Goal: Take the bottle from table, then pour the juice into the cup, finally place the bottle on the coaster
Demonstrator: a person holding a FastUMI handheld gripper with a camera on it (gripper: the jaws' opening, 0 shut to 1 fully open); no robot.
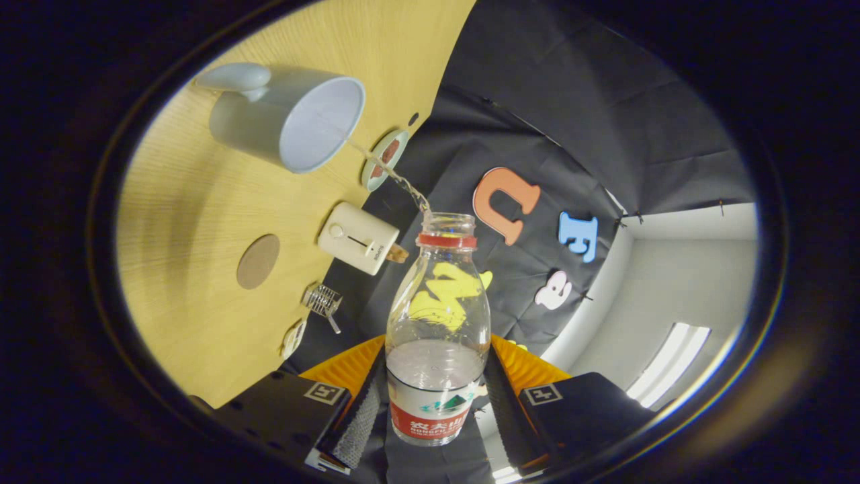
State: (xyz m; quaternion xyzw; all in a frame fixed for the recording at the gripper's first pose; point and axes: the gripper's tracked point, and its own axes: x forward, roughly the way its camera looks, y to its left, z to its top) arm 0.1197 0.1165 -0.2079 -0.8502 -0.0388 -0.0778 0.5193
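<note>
Gripping clear plastic bottle (pixel 438 323), jaws closed; pouring into smooth cup (pixel 295 117)

Sharp, evenly lit; fisheye warp, ceiling-light glare.

You're losing the bottle's (pixel 437 323) base behind the gripper's (pixel 430 410) fingers at lower centre. The small wire object (pixel 323 300) and the round thing (pixel 293 338) left of it are reading too small to identify.
</note>
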